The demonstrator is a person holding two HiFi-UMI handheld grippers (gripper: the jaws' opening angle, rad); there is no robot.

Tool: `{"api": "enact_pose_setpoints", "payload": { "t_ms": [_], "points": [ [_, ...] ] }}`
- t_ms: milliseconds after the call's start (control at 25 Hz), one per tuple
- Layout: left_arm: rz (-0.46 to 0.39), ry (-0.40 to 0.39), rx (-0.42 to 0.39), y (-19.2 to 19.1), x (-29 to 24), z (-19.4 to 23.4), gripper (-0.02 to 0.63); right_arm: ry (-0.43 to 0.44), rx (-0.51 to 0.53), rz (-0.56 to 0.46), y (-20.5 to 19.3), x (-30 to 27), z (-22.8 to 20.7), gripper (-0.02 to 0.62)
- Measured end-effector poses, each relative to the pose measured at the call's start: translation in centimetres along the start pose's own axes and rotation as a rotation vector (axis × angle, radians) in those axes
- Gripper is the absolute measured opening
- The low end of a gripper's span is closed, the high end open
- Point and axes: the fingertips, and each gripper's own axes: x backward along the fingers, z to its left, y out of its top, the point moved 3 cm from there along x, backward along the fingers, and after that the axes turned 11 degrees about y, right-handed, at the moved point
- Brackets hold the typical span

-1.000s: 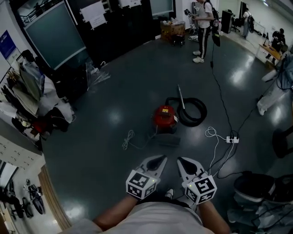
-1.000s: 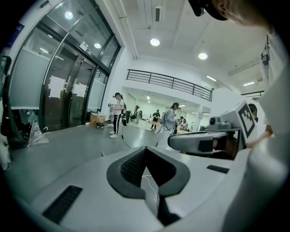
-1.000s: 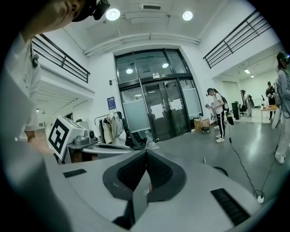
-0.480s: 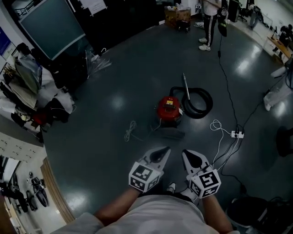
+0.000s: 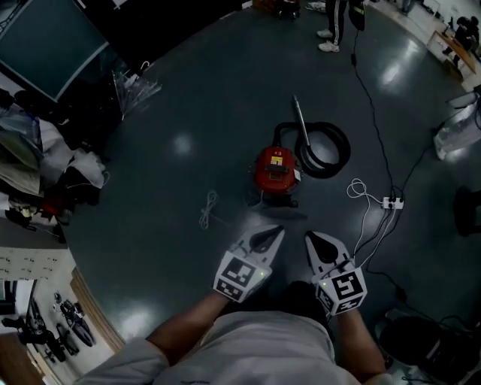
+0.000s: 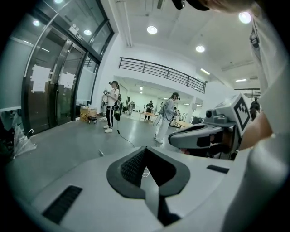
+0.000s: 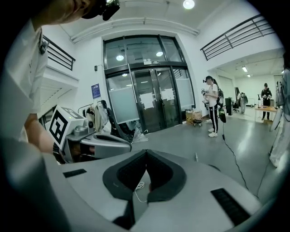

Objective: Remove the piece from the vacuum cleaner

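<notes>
A small red canister vacuum cleaner (image 5: pixel 275 171) stands on the dark floor ahead of me. Its black hose (image 5: pixel 325 149) lies coiled to its right, with a metal wand (image 5: pixel 301 120) pointing away. A dark flat piece (image 5: pixel 279 212) lies on the floor just in front of the vacuum. My left gripper (image 5: pixel 275 231) and right gripper (image 5: pixel 310 239) hang side by side near my body, short of the vacuum, both shut and holding nothing. In the left gripper view the jaws (image 6: pixel 146 149) meet at the tips; so do those in the right gripper view (image 7: pixel 146 154).
A white cord (image 5: pixel 207 209) lies left of the vacuum. A power strip (image 5: pixel 391 203) with white and black cables lies at the right. Clutter and bags (image 5: pixel 45 173) line the left wall. A person (image 5: pixel 334 22) stands at the far end; black bins (image 5: pixel 428 338) sit at lower right.
The view has moved forward: the vacuum cleaner sits closer to me and nearer my grippers. Both grippers have stayed shut, side by side.
</notes>
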Motion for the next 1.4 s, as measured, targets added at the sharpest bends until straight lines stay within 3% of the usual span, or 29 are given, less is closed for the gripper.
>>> {"api": "enact_pose_setpoints", "payload": {
  "t_ms": [360,520,680,1000,1120,1400],
  "points": [
    [0.097,-0.045,-0.044,-4.4,-9.0,5.1,0.006,0.011,-0.02,0.14,-4.8,-7.4,-8.6,0.017],
    [0.117,-0.038,-0.06,-7.7,-13.9,6.9,0.006,0.071,0.0,0.238,-9.5,-11.8,-13.0,0.017],
    [0.188,-0.02,-0.056,-13.7,-19.4,8.5,0.006,0.13,0.047,0.345,-16.3,-16.1,-17.2,0.017],
    [0.296,0.029,0.006,-23.6,-25.4,11.6,0.006,0.28,0.308,0.644,-34.0,-25.2,-22.4,0.027],
    [0.328,0.035,0.028,-26.6,-26.3,12.0,0.006,0.315,0.413,0.756,-39.9,-26.9,-23.8,0.119],
    [0.363,0.028,0.049,-29.5,-27.1,11.0,0.006,0.402,0.574,0.903,-47.4,-28.6,-25.0,0.155]
  ]
}}
